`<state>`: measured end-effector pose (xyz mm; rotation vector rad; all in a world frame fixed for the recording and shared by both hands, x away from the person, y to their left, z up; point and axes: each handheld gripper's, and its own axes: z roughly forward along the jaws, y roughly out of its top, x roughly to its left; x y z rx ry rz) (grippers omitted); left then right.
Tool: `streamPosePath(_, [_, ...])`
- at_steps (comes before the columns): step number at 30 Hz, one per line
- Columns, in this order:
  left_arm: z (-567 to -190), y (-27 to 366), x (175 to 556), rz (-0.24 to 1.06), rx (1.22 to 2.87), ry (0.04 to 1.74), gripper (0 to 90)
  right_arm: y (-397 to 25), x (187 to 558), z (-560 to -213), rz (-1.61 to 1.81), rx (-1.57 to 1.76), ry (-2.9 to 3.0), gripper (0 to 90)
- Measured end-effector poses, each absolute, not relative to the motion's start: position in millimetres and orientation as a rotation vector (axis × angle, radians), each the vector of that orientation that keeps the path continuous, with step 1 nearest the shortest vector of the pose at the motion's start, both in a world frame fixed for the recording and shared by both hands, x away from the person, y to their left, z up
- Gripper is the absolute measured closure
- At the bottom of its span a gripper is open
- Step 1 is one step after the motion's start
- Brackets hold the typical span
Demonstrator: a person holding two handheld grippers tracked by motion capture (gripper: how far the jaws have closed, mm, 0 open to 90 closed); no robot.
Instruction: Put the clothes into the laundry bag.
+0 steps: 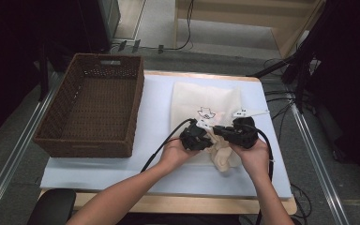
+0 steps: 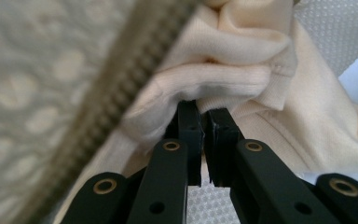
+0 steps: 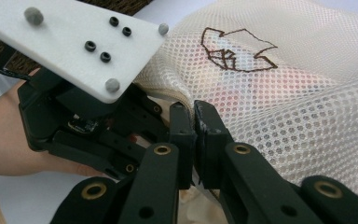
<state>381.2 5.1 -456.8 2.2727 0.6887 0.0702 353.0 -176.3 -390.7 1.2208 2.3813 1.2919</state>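
A cream mesh bag point(image 1: 206, 105) lies on the pale table point(image 1: 159, 103), right of centre, with its long axis running away from the person toward the far edge. Its near end, the one with the zip point(image 2: 121, 88), faces the person, and a small dark stitched emblem point(image 3: 235, 49) sits on the mesh about midway along. Out of that near end spills a bunched cream garment point(image 2: 242, 74), crumpled in a heap at the table's front between the two hands.

The left gripper point(image 1: 201, 133) is held low at the bag's mouth, its hand point(image 1: 178, 152) cupped under it with the forearm coming in slanted from the lower left. From its own camera the jaws are pressed together with a fold of the cream garment pinched at their tips, the zip edge passing just beside on the left.

The right gripper point(image 1: 222, 130) comes in from the other side, pointing left toward its partner, the hand point(image 1: 253, 154) wrapped beneath it and the wrist bent inward. Its jaws are clamped, tips set on the bag's edge where the mesh meets the opening, so it grips the bag. The two tools sit nearly touching.

A brown woven basket point(image 1: 93, 136) stands well apart on the table's left side.
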Motion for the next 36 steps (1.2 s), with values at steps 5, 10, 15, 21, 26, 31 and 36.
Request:
streamPosePath(5, [-455, 6, 387, 0.100, 2.242, 0.745, 86.9, -176, 353, -391, 1.292, 1.220, 2.389, 88.5])
streamPosePath(10, [-455, 7, 391, 0.145, 2.201, 0.805, 86.9, -175, 353, -391, 1.292, 1.210, 2.397, 88.5])
streamPosePath(15, [-457, 6, 395, 0.155, 2.177, 0.830, 86.9, -174, 354, -392, 1.286, 1.207, 2.399, 88.5])
streamPosePath(21, [-460, 4, 401, 0.173, 2.120, 0.913, 86.4, -172, 355, -395, 1.272, 1.210, 2.414, 88.6])
streamPosePath(26, [-461, 2, 404, 0.197, 2.094, 0.947, 86.1, -171, 357, -396, 1.270, 1.213, 2.420, 88.7])
streamPosePath(31, [-463, 2, 408, 0.181, 2.106, 0.964, 83.8, -170, 358, -398, 1.267, 1.220, 2.422, 88.7])
streamPosePath(36, [-455, 6, 407, 0.088, 2.141, 0.909, 71.9, -170, 358, -398, 1.270, 1.224, 2.415, 88.7])
